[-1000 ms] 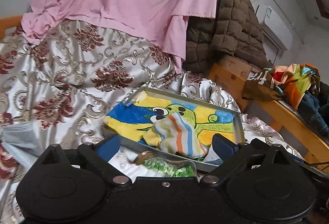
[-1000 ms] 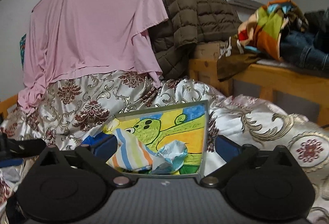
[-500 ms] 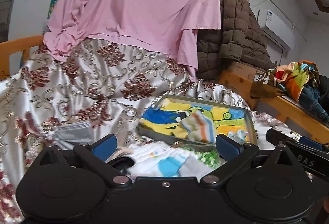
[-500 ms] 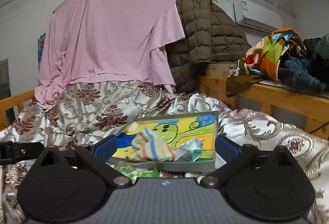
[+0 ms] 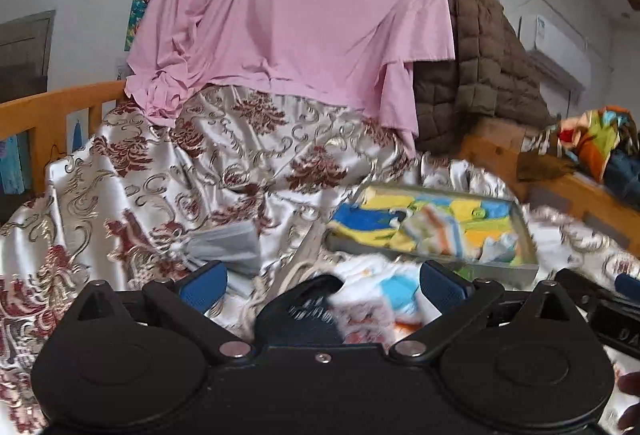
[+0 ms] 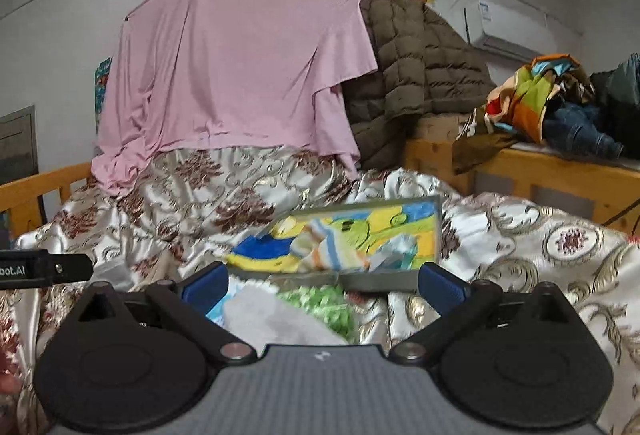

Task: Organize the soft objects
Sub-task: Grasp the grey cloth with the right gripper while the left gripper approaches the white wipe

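A shallow grey tray (image 5: pixel 432 268) with a bright cartoon picture inside lies on the bedspread. In it are a striped sock (image 5: pixel 438 231) and a pale blue scrap (image 5: pixel 498 247). My left gripper (image 5: pixel 322 285) is open, short of the tray. Below its fingers lie a dark item (image 5: pixel 304 309) and a white patterned cloth (image 5: pixel 380 301). A grey cloth (image 5: pixel 230 247) lies to the left. My right gripper (image 6: pixel 322 285) is open too, over a grey-white cloth (image 6: pixel 272 319) and a green crumpled thing (image 6: pixel 326 305). The tray (image 6: pixel 380 281) and the striped sock (image 6: pixel 332 253) sit just beyond.
A silver and maroon floral bedspread (image 5: pixel 180 171) covers the bed. A pink sheet (image 6: pixel 240 67) hangs behind, beside a brown quilted jacket (image 6: pixel 416 75). A wooden bench (image 6: pixel 540 171) at the right carries piled clothes. A wooden rail (image 5: pixel 52 115) stands at the left.
Both grippers have drawn back from the tray, which now looks smaller and farther. The cloths on the near side of the tray have come into view between the fingers.
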